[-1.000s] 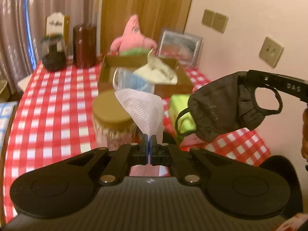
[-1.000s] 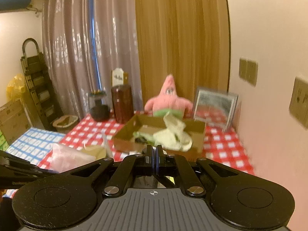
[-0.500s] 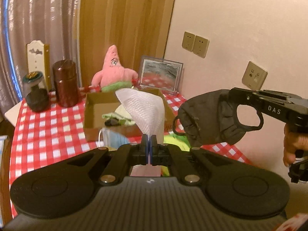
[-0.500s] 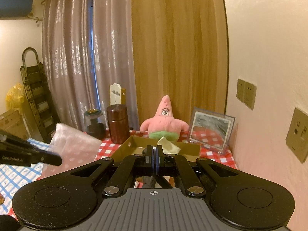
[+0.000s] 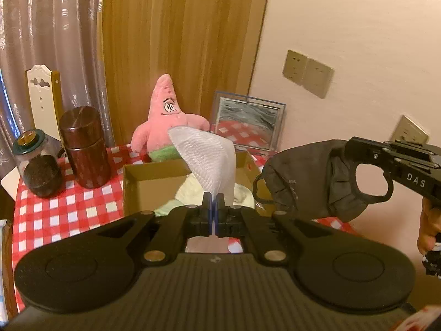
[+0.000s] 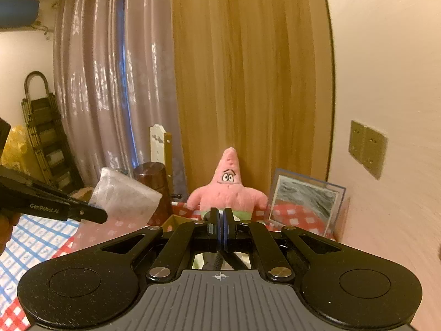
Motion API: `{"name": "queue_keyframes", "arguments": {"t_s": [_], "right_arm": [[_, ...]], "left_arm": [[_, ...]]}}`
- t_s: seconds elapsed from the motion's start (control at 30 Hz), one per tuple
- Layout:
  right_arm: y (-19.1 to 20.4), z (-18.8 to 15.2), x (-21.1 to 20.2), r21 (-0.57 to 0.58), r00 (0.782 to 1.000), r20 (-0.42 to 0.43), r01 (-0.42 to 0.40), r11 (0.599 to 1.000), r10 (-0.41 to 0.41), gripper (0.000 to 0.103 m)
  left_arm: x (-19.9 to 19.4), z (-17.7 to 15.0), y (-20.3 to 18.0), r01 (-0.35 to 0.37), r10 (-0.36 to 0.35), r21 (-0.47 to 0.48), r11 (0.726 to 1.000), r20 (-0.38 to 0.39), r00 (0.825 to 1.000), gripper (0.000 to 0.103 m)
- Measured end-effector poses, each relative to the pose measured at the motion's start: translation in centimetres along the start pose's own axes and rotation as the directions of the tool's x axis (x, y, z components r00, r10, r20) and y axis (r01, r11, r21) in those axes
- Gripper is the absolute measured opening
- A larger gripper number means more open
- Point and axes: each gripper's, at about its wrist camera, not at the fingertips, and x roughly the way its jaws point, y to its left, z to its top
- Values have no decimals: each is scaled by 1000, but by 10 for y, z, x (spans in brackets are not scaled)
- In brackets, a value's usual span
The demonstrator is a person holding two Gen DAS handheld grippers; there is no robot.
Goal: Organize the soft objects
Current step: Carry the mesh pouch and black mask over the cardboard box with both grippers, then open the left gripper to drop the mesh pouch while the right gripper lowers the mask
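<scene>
White mask [image 5: 209,160] — black mask [image 5: 303,182] aloft

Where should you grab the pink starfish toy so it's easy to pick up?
Probably pinch the pink starfish plush by its pointed head tip, coming from above. It sits upright behind the cardboard box, and the narrow top looks thin enough for a hand-held gripper.

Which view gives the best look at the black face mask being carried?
The left wrist view. There the black face mask hangs in full side-on from the right gripper, shut on its edge, ear loop visible. The right wrist view shows only a dark strip beneath its own shut jaws, too little to identify.
</scene>
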Motion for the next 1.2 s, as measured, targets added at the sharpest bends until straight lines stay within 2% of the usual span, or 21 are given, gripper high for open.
{"name": "queue_keyframes", "arguments": {"t_s": [0.4,0.57,0.7,1.07,1.2], "right_arm": [[-8,7,100,4,998,-32,-58,998,59,2],[-18,-11,144,39,994,-100,-37,999,40,2],[-25,-35,169,54,986,-165,-11,998,20,2],[-44,-85,225,14,946,-321,54,998,-46,2],[-51,-96,236,5,935,-344,92,996,-84,2]], "left_arm": [[89,34,46,-39,39,-5,999,-28,999,1],[120,36,62,-83,84,24,996,-44,996,1],[147,28,75,-105,109,52,993,-83,990,1],[207,-7,96,-70,79,47,996,-226,971,1],[218,-11,102,-80,87,36,996,-239,967,7]]}}
